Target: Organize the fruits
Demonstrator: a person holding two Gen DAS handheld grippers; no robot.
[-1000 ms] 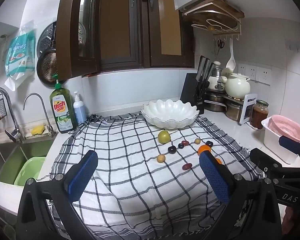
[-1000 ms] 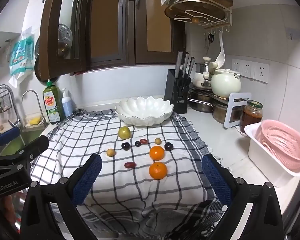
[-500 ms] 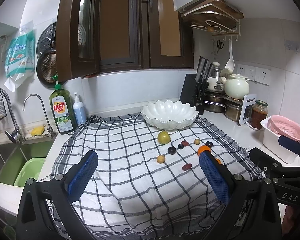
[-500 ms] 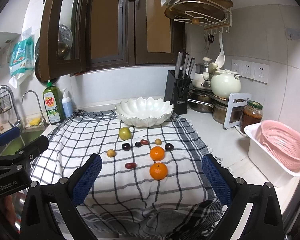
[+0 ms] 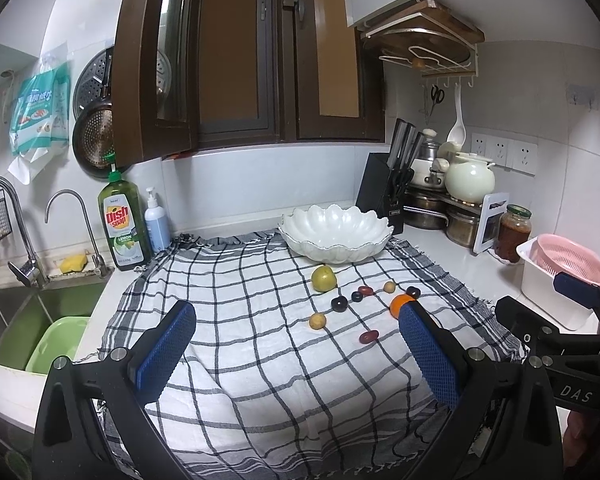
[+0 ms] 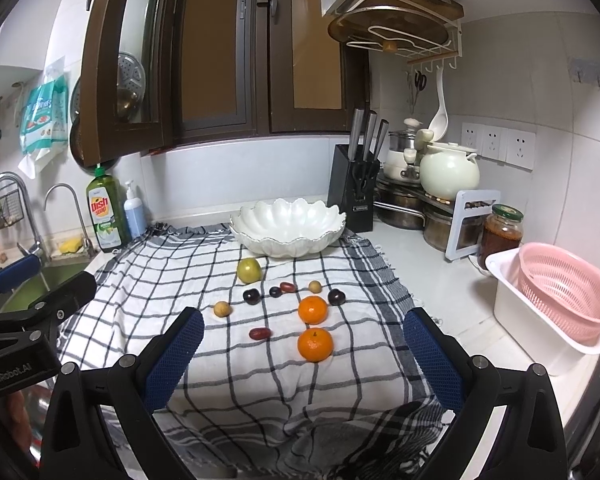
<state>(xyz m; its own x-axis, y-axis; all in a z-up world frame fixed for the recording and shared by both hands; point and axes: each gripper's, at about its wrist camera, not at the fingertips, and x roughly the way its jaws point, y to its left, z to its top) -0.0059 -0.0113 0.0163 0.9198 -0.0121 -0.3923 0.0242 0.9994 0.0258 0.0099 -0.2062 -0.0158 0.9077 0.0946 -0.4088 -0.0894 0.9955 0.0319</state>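
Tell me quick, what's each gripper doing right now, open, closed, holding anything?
Left gripper: open, holding nothing, above the checked cloth.
Right gripper: open, holding nothing, short of the oranges.

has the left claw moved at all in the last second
Barely. In the left wrist view the white bowl and dish soap bottle sit almost where they were, so the left claw has only drifted slightly.

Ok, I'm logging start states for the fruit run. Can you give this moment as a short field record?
setting: kitchen counter, checked cloth
bowl: white scalloped bowl, at cloth's far edge, no fruit visible inside
fruit on cloth: two oranges, green fruit, several small dark, red and tan fruits
left gripper: open, holding nothing
right gripper: open, holding nothing
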